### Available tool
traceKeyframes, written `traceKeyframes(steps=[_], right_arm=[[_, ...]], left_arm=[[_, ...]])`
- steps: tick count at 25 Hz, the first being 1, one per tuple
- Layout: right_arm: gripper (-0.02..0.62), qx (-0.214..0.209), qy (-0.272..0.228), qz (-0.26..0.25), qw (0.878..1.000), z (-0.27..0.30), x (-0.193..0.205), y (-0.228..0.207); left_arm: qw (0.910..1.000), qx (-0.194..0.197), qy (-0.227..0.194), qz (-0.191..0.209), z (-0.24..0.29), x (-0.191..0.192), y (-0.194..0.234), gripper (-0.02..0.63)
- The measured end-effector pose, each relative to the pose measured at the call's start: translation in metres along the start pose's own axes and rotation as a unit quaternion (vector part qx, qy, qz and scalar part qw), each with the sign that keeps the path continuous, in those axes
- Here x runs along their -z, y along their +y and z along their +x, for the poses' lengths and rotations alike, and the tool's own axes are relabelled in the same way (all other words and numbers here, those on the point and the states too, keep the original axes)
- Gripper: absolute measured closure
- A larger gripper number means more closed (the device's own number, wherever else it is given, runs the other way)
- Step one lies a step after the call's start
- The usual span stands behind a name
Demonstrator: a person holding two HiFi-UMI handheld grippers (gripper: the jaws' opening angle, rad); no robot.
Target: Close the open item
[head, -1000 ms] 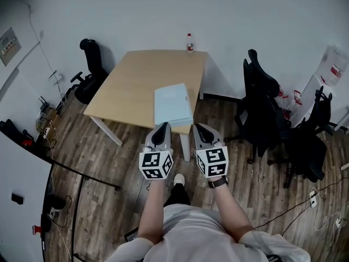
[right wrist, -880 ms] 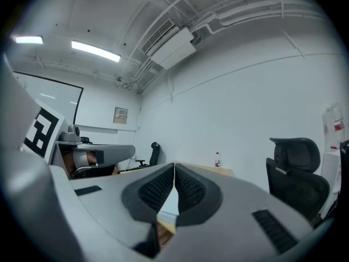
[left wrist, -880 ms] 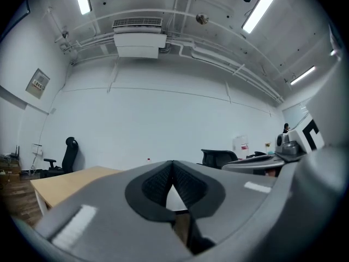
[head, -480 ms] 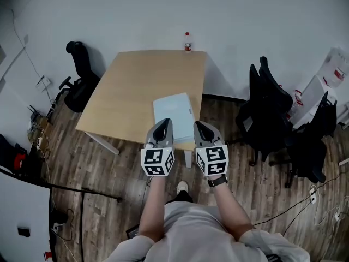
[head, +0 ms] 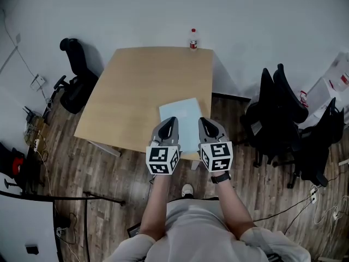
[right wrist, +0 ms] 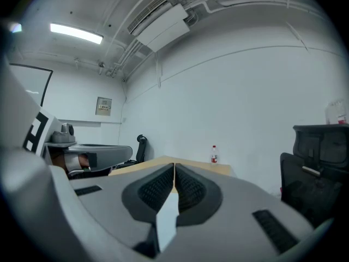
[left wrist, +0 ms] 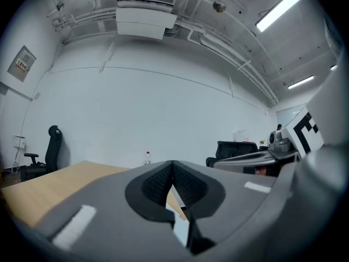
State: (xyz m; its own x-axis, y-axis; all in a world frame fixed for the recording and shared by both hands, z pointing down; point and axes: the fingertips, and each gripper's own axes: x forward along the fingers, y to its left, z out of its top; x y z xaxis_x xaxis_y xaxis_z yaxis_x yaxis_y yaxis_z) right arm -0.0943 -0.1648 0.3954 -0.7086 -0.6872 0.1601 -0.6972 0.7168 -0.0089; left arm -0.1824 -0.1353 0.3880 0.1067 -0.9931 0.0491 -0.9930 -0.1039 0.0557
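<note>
A flat pale blue item (head: 185, 115) lies on the wooden table (head: 136, 86) by its near right corner; I cannot tell whether it is open. My left gripper (head: 170, 120) hangs over its near left edge, jaws shut on nothing. My right gripper (head: 203, 120) hangs over its near right edge, also shut and empty. In the left gripper view the left gripper (left wrist: 172, 165) has its pads pressed together, with a sliver of pale blue item (left wrist: 180, 231) below. The right gripper view shows the right gripper (right wrist: 174, 168) the same way.
A small bottle (head: 193, 39) stands at the table's far edge, also seen as the bottle (right wrist: 214, 154) in the right gripper view. Black office chairs (head: 278, 113) crowd the right side and another black chair (head: 76, 75) stands left. Cables (head: 305, 201) lie on the wood floor.
The person has stepped closer to the table. Both grippers, still shut, now reach over the table's near edge and the pale blue item instead of hanging short of it.
</note>
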Motion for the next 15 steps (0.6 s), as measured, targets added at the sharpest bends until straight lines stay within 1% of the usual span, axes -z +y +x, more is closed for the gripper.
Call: traceKeyframes(steps=[6,10,15], right_arm=[[0.581,0.022,0.026,0.016,0.999,0.029,0.025,-0.007],[0.581,0.043,0.044,0.032,0.998,0.033,0.048,-0.021],[0.581,0.048,0.071,0.040,0.996,0.038,0.081,-0.036]], left_arm=[[0.9991,0.021,0.032,-0.017,0.032,0.029,0.023,0.597],[0.9973,0.047,0.054,-0.015,0.053,0.049,0.019,0.597],[0.9933,0.081,0.082,-0.001,0.081,0.078,0.012,0.597]])
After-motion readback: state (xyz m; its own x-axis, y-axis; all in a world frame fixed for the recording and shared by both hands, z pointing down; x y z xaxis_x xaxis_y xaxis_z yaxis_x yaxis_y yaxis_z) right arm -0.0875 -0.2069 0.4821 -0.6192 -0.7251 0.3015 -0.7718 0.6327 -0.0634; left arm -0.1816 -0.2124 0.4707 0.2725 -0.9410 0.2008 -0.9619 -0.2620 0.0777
